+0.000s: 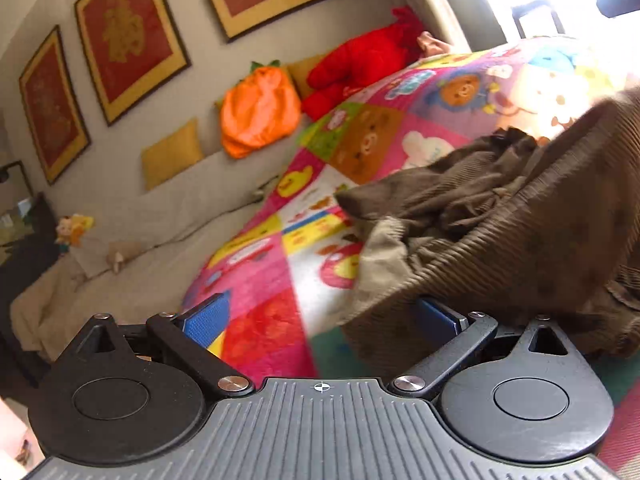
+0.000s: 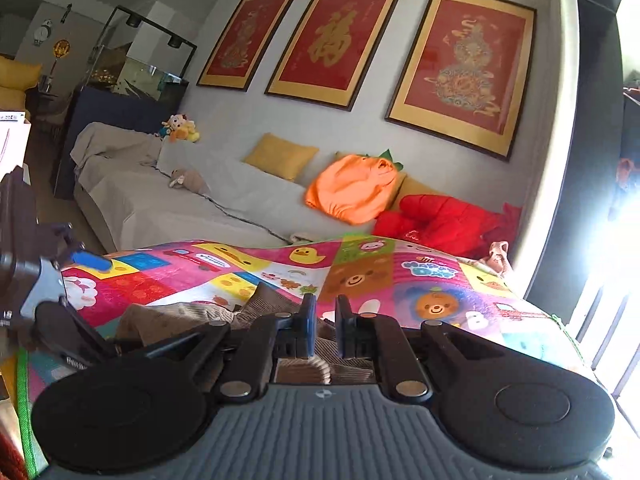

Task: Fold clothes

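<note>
A brown corduroy garment lies bunched on a colourful cartoon play mat. My left gripper is open, its blue pads wide apart; the garment drapes over the right pad and nothing sits between the fingers. In the right wrist view my right gripper is nearly closed, with corduroy cloth pinched between and below the fingers. The left gripper shows at the far left of that view, over the mat.
A grey-covered sofa runs behind the mat, with yellow cushions, an orange pumpkin plush and a red garment. Framed red pictures hang above. A fish tank stands at the left. A bright window is at the right.
</note>
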A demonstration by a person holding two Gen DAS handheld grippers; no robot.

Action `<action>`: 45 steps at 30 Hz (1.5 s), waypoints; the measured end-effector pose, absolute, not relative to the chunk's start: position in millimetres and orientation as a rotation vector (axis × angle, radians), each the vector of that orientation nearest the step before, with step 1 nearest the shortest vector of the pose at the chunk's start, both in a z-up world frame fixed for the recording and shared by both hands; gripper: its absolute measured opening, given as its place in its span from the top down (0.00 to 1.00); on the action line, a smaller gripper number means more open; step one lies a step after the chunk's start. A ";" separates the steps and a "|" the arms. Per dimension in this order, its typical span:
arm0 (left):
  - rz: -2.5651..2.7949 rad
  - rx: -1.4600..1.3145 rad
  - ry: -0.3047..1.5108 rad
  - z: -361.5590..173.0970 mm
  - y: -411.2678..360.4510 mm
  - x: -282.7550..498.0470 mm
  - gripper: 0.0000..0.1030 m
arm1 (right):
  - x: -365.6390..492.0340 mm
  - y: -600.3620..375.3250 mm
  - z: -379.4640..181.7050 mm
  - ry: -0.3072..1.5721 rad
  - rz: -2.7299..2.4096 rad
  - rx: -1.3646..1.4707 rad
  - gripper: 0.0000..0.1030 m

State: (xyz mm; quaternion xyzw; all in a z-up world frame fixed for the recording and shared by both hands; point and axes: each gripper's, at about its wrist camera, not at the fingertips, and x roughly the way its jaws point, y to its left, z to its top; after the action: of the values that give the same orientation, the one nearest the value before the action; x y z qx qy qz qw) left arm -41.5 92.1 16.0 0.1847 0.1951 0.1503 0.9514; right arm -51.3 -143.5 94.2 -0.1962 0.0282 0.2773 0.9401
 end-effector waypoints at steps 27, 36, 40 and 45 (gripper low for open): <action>-0.062 0.378 0.413 3.1 8.0 -46.6 0.00 | -35.4 -132.2 94.0 0.092 0.597 -0.365 0.98; 0.220 0.545 0.408 -19.5 42.4 -24.9 0.00 | -32.4 -158.1 106.0 0.089 0.540 -0.352 0.98; 0.312 0.575 0.347 0.6 75.2 -63.7 0.00 | -37.8 -163.6 97.0 0.113 0.556 -0.369 0.98; 0.254 0.531 0.374 25.8 102.2 -107.4 0.00 | -63.0 -167.5 69.6 0.184 0.644 -0.444 0.96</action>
State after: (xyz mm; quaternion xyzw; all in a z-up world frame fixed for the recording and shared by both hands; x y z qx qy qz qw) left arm -107.4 102.2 25.8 0.2600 0.1834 0.1245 0.9398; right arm -63.0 -167.5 69.6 -0.2161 0.0898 0.3134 0.9203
